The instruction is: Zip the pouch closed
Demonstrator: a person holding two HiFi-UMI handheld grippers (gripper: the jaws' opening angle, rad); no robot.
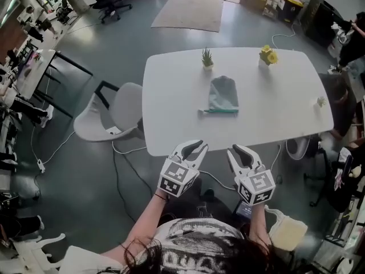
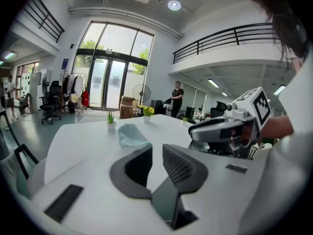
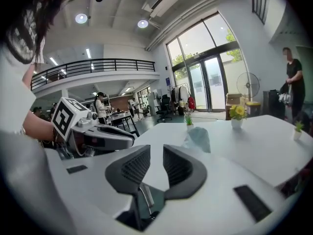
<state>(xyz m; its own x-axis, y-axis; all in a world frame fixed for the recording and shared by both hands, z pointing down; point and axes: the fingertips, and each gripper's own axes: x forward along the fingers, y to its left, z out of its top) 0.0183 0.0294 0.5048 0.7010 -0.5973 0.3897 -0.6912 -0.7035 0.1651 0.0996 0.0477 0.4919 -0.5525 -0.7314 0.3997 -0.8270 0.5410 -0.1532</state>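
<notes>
A grey-green pouch (image 1: 222,96) lies flat in the middle of the white table (image 1: 171,96), with a teal zip strip (image 1: 219,111) along its near edge. It also shows far off in the left gripper view, pouch (image 2: 131,135), and in the right gripper view, pouch (image 3: 199,138). My left gripper (image 1: 195,147) hovers at the table's front edge, well short of the pouch. Its jaws stand a narrow gap apart with nothing between them, left gripper (image 2: 157,155). My right gripper (image 1: 239,150) is beside it, also short of the pouch, right gripper (image 3: 156,155) slightly open and empty.
A small green plant (image 1: 207,57) and a yellow flower pot (image 1: 267,55) stand at the table's far edge, and a tiny plant (image 1: 321,101) at its right edge. A white chair (image 1: 111,116) sits left of the table. A person (image 3: 293,77) stands beyond the table.
</notes>
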